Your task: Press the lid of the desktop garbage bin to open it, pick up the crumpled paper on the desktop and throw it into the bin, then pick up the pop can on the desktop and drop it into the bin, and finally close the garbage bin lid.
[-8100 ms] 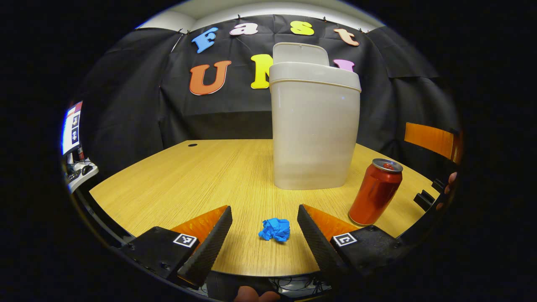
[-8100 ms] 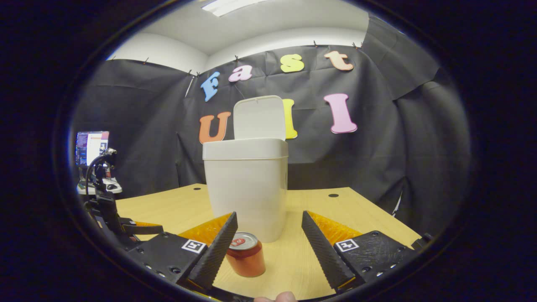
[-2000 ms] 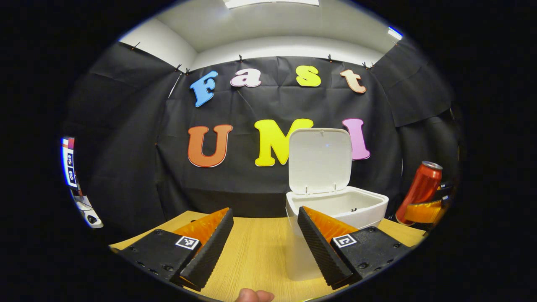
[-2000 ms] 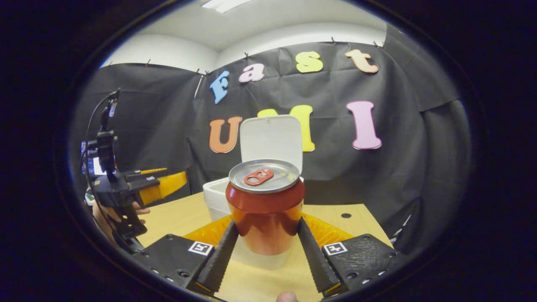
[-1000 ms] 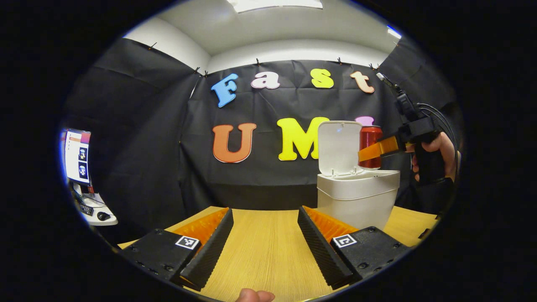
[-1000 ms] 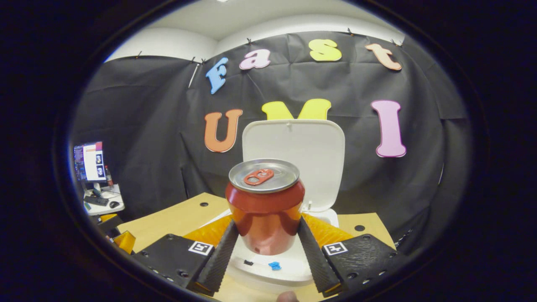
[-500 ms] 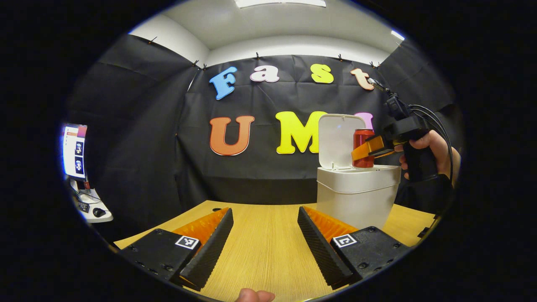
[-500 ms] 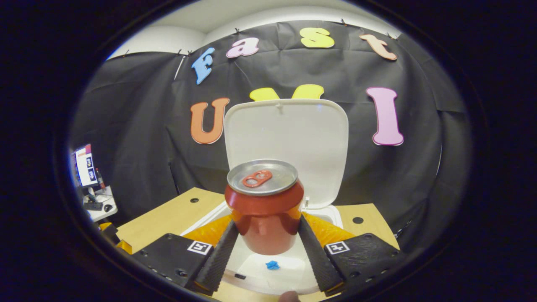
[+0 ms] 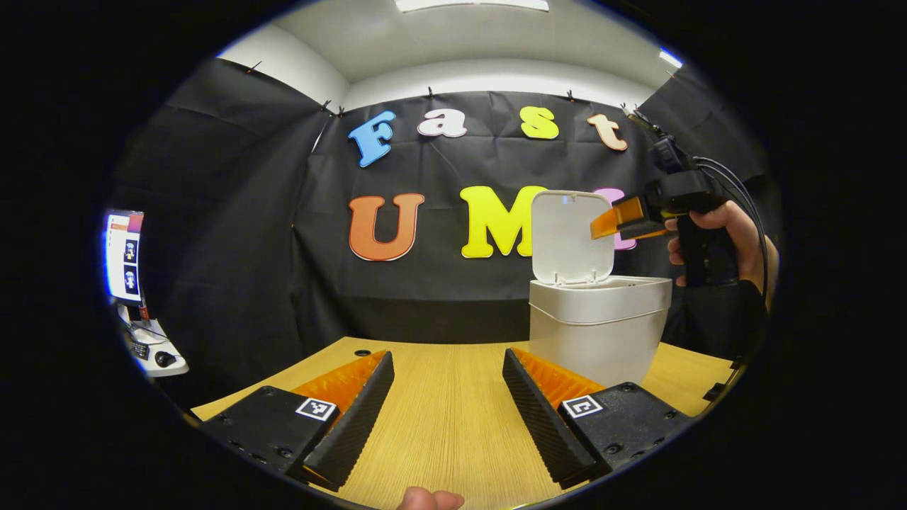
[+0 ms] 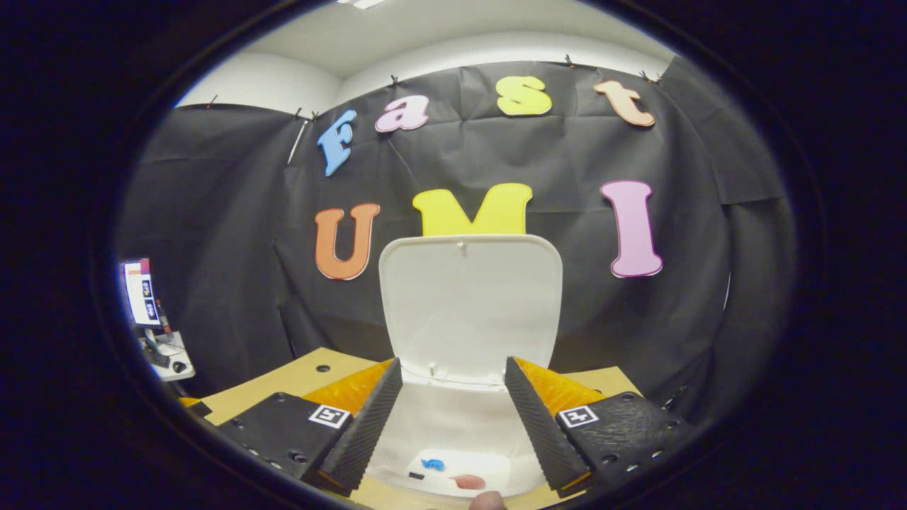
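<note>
The white bin [image 9: 599, 322] stands on the wooden table [image 9: 439, 432] with its lid [image 9: 570, 237] upright. My left gripper [image 9: 446, 411] hovers open over the table, left of the bin, with nothing between its fingers. My right gripper [image 9: 602, 225], held by a hand [image 9: 723, 237], hangs above the bin's mouth. In the right gripper view, this gripper [image 10: 453, 418] is open and looks down into the bin [image 10: 453, 432] in front of the raised lid [image 10: 471, 304]. At the bin's bottom lie the blue crumpled paper [image 10: 432, 464] and a glimpse of the red pop can [image 10: 468, 482].
A monitor [image 9: 124, 255] and a small desk with a mouse [image 9: 159, 358] stand beyond the table's left side. A cable hole [image 10: 322, 368] sits in the tabletop left of the bin. Black cloth walls close off the back.
The right gripper has opened and let go of the pop can, which has dropped into the bin. It then rose slightly above the bin. The left gripper has barely moved.
</note>
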Available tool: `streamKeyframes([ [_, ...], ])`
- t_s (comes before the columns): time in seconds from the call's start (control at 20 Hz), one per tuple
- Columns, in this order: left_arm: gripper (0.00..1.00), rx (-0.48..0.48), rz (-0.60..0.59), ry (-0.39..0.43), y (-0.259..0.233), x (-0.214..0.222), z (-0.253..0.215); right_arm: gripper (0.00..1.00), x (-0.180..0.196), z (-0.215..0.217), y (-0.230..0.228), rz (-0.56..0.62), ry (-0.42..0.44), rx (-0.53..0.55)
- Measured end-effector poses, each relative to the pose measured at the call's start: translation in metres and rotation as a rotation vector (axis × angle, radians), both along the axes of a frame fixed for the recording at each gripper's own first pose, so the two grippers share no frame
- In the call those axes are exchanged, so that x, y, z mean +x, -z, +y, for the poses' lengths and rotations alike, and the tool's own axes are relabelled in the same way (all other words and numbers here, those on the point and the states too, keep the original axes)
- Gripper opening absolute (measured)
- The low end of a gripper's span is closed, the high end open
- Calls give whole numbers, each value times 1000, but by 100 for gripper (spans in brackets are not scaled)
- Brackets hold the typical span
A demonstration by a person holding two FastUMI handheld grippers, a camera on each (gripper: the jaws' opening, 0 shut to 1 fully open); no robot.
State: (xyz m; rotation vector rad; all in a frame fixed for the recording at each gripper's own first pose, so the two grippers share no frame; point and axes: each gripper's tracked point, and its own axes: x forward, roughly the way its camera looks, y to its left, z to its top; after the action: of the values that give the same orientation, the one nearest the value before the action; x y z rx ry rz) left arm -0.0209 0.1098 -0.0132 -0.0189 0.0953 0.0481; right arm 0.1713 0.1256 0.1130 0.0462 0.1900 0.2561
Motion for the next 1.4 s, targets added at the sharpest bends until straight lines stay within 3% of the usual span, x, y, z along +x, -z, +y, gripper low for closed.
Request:
streamKeyframes([
  [0.4, 99, 6, -33, 9, -13, -6, -1, 91, 15, 10, -84, -111, 21, 7],
  [0.65, 99, -10, -25, 11, -11, -7, 2, 91, 37, 21, -112, -159, 36, -59],
  [1.2, 100, -18, -3, -13, -2, -4, 18, 97, 105, 40, -110, -139, 62, -119],
  [1.25, 100, -19, 1, -9, 0, -5, 18, 90, 107, 40, -110, -140, 65, -112],
  [1.4, 100, -24, 4, -11, 0, -3, 20, 96, 113, 36, -110, -133, 79, -105],
])
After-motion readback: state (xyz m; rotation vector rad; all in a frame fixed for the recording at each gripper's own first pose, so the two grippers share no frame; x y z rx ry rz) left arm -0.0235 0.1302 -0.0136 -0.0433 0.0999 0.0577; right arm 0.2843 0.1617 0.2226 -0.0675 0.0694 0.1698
